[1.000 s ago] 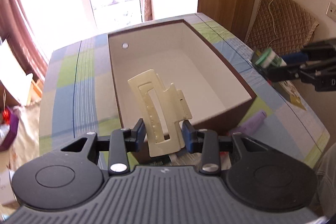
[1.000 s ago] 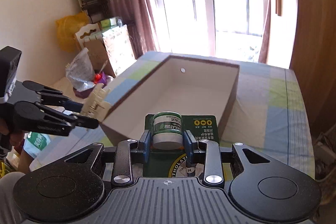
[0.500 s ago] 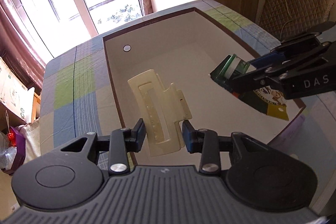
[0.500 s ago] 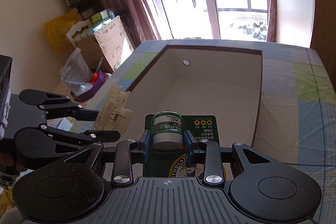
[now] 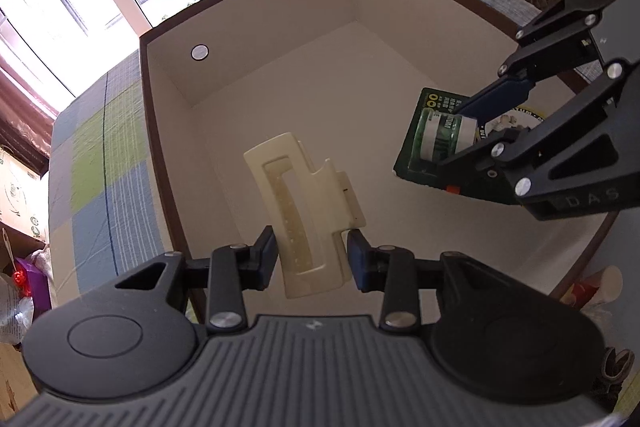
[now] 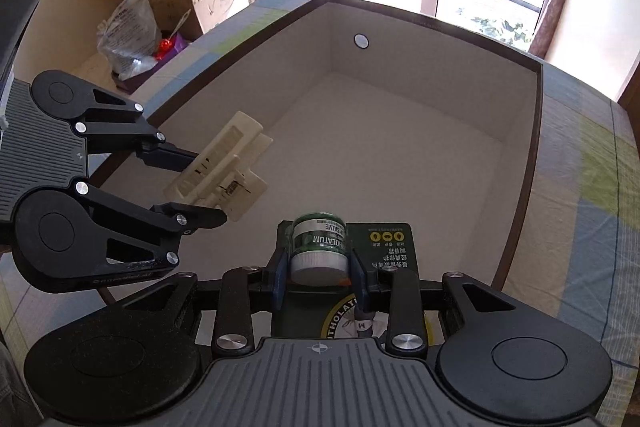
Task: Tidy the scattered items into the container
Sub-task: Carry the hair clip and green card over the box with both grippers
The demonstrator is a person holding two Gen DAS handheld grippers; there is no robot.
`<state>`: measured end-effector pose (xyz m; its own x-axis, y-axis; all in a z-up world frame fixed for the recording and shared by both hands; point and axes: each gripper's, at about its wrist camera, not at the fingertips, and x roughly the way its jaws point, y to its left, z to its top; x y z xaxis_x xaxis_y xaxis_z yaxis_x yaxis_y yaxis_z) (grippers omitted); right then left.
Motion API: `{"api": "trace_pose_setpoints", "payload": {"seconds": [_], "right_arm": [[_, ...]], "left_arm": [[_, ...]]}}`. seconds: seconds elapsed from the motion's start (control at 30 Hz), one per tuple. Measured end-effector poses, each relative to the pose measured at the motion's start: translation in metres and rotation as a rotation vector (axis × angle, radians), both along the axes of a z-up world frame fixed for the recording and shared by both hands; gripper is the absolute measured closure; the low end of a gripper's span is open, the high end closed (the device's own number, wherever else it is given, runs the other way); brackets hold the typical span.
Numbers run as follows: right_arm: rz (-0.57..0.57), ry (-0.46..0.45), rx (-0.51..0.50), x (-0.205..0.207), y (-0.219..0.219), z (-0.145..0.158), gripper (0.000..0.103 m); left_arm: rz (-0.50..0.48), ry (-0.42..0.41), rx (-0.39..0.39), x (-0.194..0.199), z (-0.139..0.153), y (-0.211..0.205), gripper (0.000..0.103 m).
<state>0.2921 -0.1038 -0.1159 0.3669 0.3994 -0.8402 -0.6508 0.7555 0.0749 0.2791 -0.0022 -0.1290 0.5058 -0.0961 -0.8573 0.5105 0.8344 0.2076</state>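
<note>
Left gripper [image 5: 311, 259] pinches a cream hair claw clip [image 5: 306, 211] by its lower end; the clip projects forward and up from the pads, above the floor of the box [image 5: 280, 39], near the box's left wall. Right gripper [image 6: 319, 273] clamps a green-and-white salve jar [image 6: 319, 247] on its dark green backing card [image 6: 390, 247]; the card extends forward past the fingertips, inside the box close to its near wall. Both items hang clear of the white floor. The box sits on a checked tablecloth [image 6: 592, 163].
</note>
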Motion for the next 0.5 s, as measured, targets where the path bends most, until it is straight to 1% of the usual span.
{"api": "trace_pose_setpoints", "payload": {"seconds": [0.23,0.27,0.3,0.33,0.37,0.4,0.47,0.5], "right_arm": [[0.019,-0.006,-0.038,0.001,0.005,-0.005,0.067],[0.025,-0.006,-0.040,0.000,0.004,-0.004,0.067],[0.030,-0.006,-0.041,0.000,0.003,-0.004,0.067],[0.034,-0.004,-0.038,-0.001,0.001,-0.004,0.067],[0.038,-0.003,-0.034,-0.002,0.000,-0.003,0.067],[0.043,-0.001,-0.031,-0.002,-0.002,-0.003,0.067],[0.045,-0.001,-0.024,-0.005,-0.007,-0.001,0.066],[0.045,-0.002,-0.020,-0.006,-0.009,0.001,0.056]], "left_arm": [[-0.008,-0.017,0.060,0.006,-0.005,-0.005,0.069],[-0.012,-0.024,0.074,0.006,-0.006,-0.005,0.066],[-0.020,-0.035,0.091,0.006,-0.005,-0.005,0.059],[-0.029,-0.043,0.104,0.004,-0.006,-0.006,0.056],[-0.038,-0.050,0.116,0.002,-0.007,-0.006,0.050],[-0.042,-0.051,0.126,0.001,-0.007,-0.006,0.048],[-0.045,-0.048,0.138,-0.001,-0.007,-0.006,0.048],[-0.045,-0.044,0.140,-0.001,-0.007,-0.006,0.046]]}}
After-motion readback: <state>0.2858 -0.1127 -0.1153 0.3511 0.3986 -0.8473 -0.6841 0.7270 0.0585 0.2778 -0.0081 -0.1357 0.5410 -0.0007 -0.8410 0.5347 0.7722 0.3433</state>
